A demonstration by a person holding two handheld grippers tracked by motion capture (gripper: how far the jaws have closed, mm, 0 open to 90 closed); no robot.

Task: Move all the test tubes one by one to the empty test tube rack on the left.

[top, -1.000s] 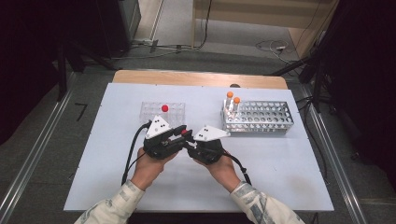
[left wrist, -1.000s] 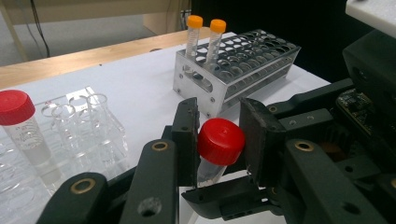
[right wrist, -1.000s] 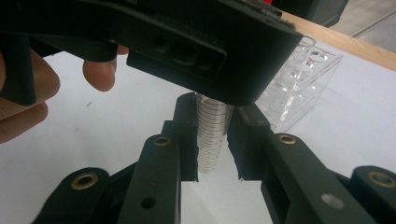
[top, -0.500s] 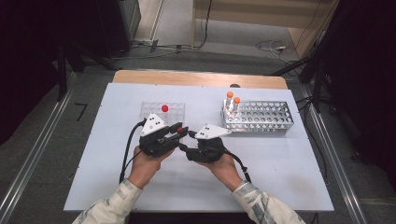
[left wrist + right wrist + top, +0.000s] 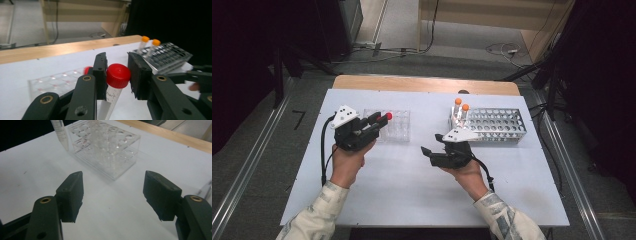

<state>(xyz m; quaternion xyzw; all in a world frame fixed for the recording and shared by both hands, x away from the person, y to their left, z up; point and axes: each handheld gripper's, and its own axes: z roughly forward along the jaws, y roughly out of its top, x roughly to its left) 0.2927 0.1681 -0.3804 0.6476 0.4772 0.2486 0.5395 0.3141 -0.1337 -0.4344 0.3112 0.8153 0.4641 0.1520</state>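
Now the left gripper (image 5: 379, 121) holds a clear plastic tube with a red screw cap (image 5: 117, 76), its black jaws closed on the tube just under the cap. In the left gripper view the tube's long axis runs from the cap, up between the pads, down and back toward the hand, so the tube hangs roughly upright with a slight tilt. In the high view the red cap (image 5: 388, 116) sits at the jaw tips, right at the near edge of the clear acrylic tube rack (image 5: 398, 125), which stands on the white table (image 5: 412, 180) just beyond and to the right of the left gripper. That is the relation the coming move likely turns on: the rack's open wells lie just ahead of and below the held tube, so the tube's lower end has to be brought over a well and kept near vertical to go in.

The right gripper (image 5: 428, 151) is well apart from the tube; its jaws have just been opening and stand wide with nothing between them, pointing toward the clear rack (image 5: 105, 147). Behind it stands a grey metal perforated rack (image 5: 499, 125) with two orange-capped tubes (image 5: 461, 107). The left hand is plainly the nearer one to the clear rack.
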